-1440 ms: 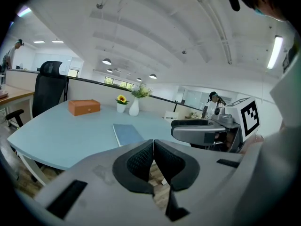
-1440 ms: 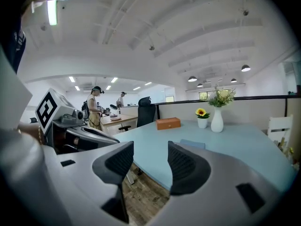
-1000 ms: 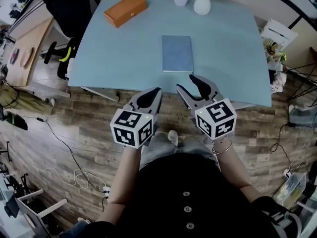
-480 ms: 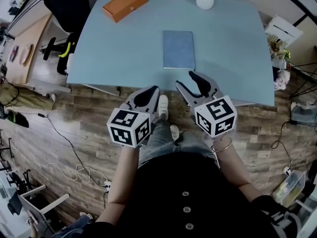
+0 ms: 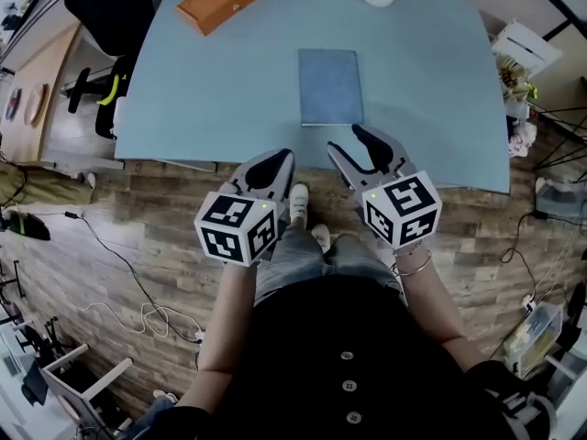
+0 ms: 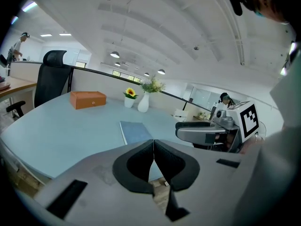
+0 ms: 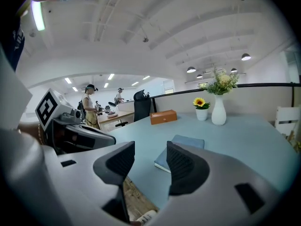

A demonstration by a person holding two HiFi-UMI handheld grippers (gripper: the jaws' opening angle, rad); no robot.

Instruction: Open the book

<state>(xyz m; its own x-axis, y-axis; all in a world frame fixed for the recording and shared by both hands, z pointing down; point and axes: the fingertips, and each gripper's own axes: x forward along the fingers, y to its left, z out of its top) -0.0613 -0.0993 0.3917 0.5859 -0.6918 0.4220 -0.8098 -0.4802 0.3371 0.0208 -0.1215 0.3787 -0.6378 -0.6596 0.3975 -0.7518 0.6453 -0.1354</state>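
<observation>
Well, my left gripper (image 6: 153, 145) sits pinched together on nothing, and my right gripper (image 7: 150, 159) gapes apart, empty too, both held by the near edge of the table (image 5: 202, 99) (pale blue); the closed book (image 5: 329, 86) lies flat just beyond the right one.

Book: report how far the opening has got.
Done: nothing; the book lies closed on the table. In hand: nothing; left tongs shut, right tongs open, both empty, short of the book. Left: reach in, grip the cover, open it.
</observation>
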